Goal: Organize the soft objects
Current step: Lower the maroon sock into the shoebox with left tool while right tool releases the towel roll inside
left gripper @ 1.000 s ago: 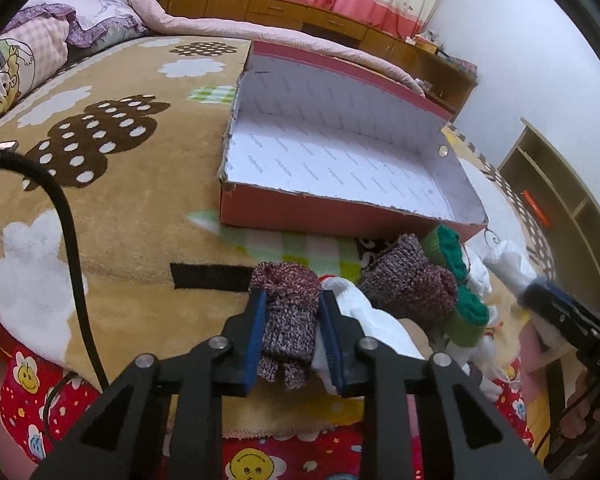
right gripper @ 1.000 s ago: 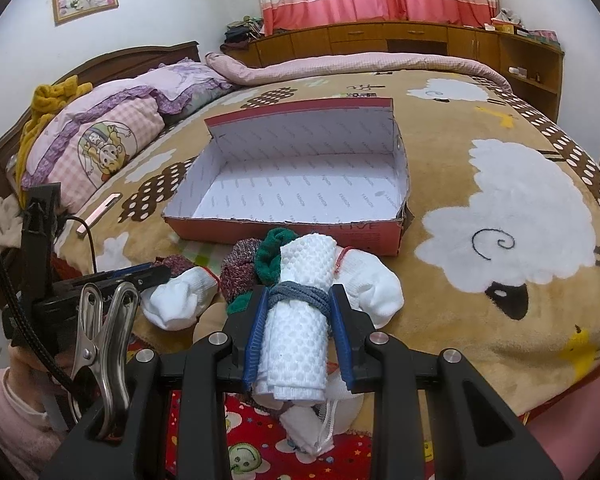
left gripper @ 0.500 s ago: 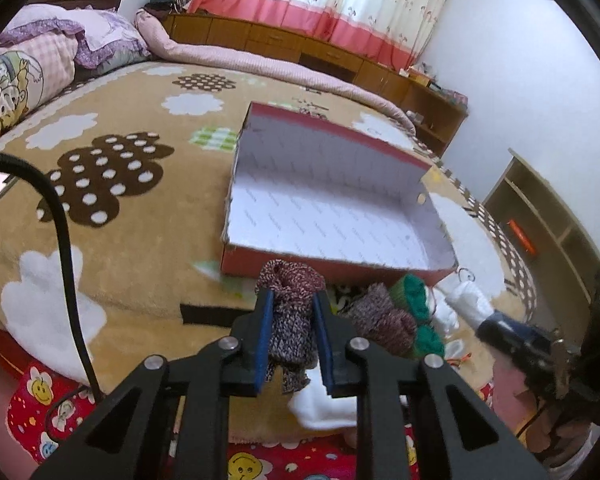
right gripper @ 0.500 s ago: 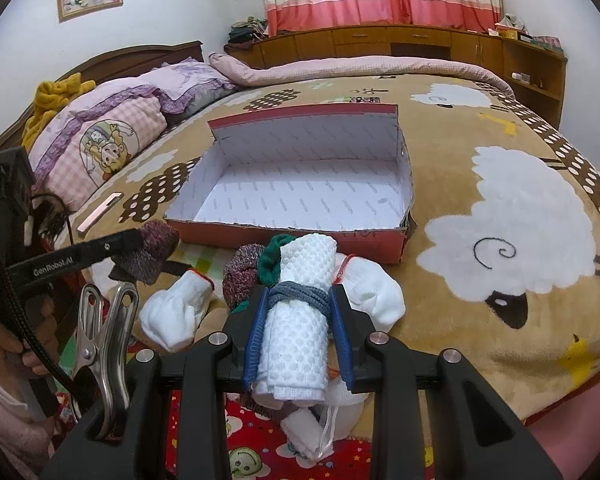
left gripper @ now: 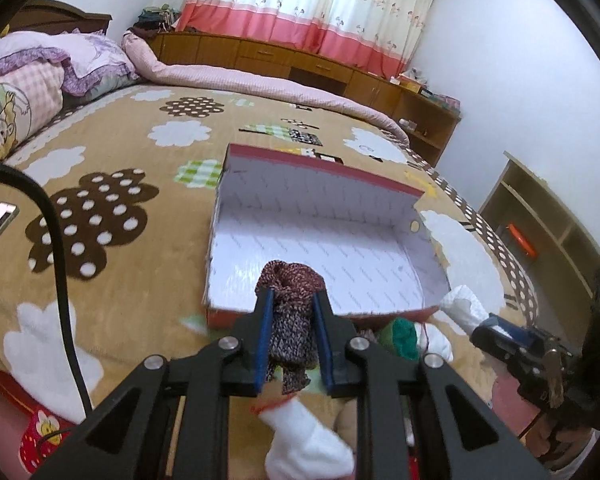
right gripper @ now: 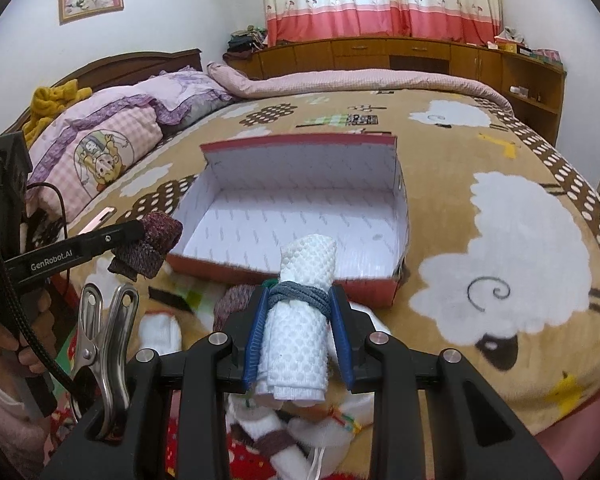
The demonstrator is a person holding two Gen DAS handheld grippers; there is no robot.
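Nearest the cameras, both grippers are loaded. The left gripper [left gripper: 290,334] has its fingers [left gripper: 263,340] clamped on a rolled maroon sock [left gripper: 290,308], held clear of the bed just in front of the box's near wall. The right gripper [right gripper: 300,332] has its fingers [right gripper: 256,336] clamped on a rolled white sock [right gripper: 304,312] bound with a grey band, also held in the air short of the near wall. In the right wrist view the left gripper [right gripper: 140,240] appears at the left with its maroon roll beside the box's near left corner.

Below and just behind the grippers, a pile of unsorted socks [right gripper: 236,304] lies on the bed edge against the box front: white ones, 1 green, 1 more maroon roll. The exact count cannot be told, since the grippers cover part of the pile.

Beyond the pile, the box [left gripper: 416,196] sits open on the blanket [left gripper: 112,152]. Its white interior shows nothing inside.

Assessment: the task is at an early stage. 0 socks are in the box, 2 are gripped and positioned for placement, and the pile remains. Remaining work, by this reading: carry both rolls over the near wall, release them, then repeat for the rest of the pile.
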